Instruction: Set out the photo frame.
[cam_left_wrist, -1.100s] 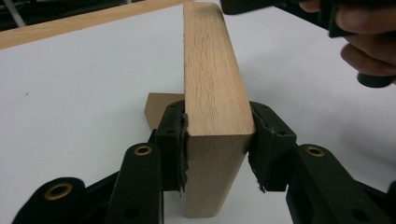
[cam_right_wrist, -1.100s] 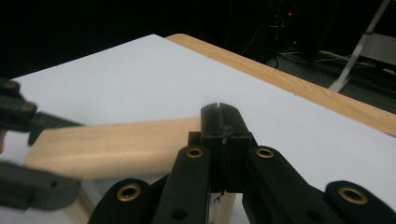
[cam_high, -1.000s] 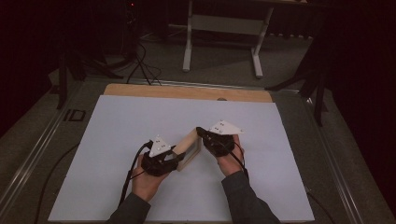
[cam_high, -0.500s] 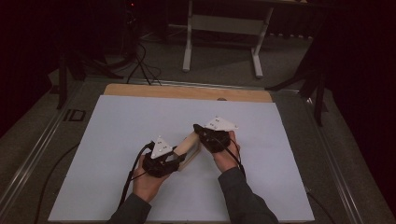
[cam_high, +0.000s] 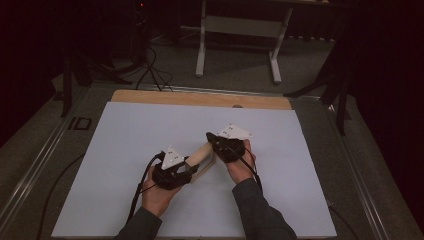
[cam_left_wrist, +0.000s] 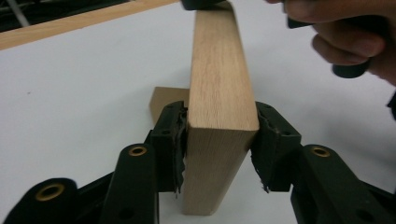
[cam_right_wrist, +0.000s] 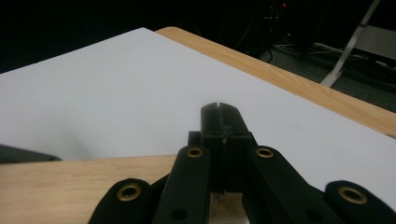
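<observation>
With the left gripper (cam_left_wrist: 219, 154) clamped on the wooden block (cam_left_wrist: 219, 93), its jaws just easing wider, the closed right gripper (cam_right_wrist: 223, 122) should steady the far end.

Pale tan wood block (cam_left_wrist: 219, 93) with fine straight grain at frame centre. Black grippers, left (cam_high: 172, 175) and right (cam_high: 225, 147), each topped by a light grey plate. White sheet (cam_high: 125, 135); light wood table edge (cam_high: 200, 98) at upper centre.

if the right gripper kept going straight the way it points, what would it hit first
Probably nothing soon: ahead of the shut right gripper lies bare white sheet, then the table's wooden edge. Depth is unclear.
</observation>
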